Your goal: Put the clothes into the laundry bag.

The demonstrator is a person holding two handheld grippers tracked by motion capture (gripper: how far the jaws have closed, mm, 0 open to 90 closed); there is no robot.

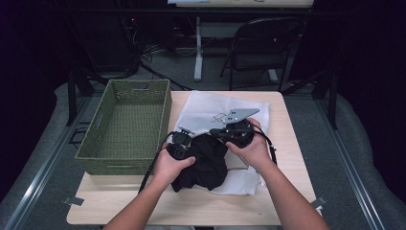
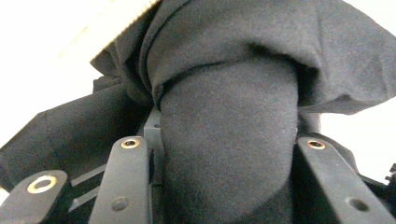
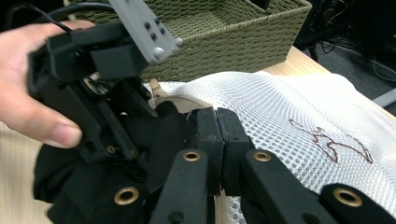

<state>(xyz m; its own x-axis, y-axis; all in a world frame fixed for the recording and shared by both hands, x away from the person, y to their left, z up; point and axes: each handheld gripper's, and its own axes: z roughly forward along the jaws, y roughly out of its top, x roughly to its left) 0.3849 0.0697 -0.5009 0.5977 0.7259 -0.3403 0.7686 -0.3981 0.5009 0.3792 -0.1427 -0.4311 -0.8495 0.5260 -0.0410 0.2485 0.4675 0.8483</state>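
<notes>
The left gripper (image 1: 184,143) fingers hold a thick fold of the black cloth (image 1: 206,163), which lies bunched on the white mesh bag (image 1: 210,110) mid-surface. The right gripper (image 3: 217,140) fingers are pressed together at the bag's edge. The green woven basket (image 1: 125,125) sits close on the left; bare surface (image 1: 191,206) lies nearer the person.

Can't really see the left hand-held gripper (image 2: 229,154) tips in its own view, a fat roll of the black garment (image 2: 233,140) swallows the gap and runs off the bottom edge. From the high view, the garment covers part of the white mesh bag (image 1: 210,108), and the little brown print (image 3: 334,142) on it is too small to read. The worktop (image 1: 191,206) front edge gets cut off at the bottom.
</notes>
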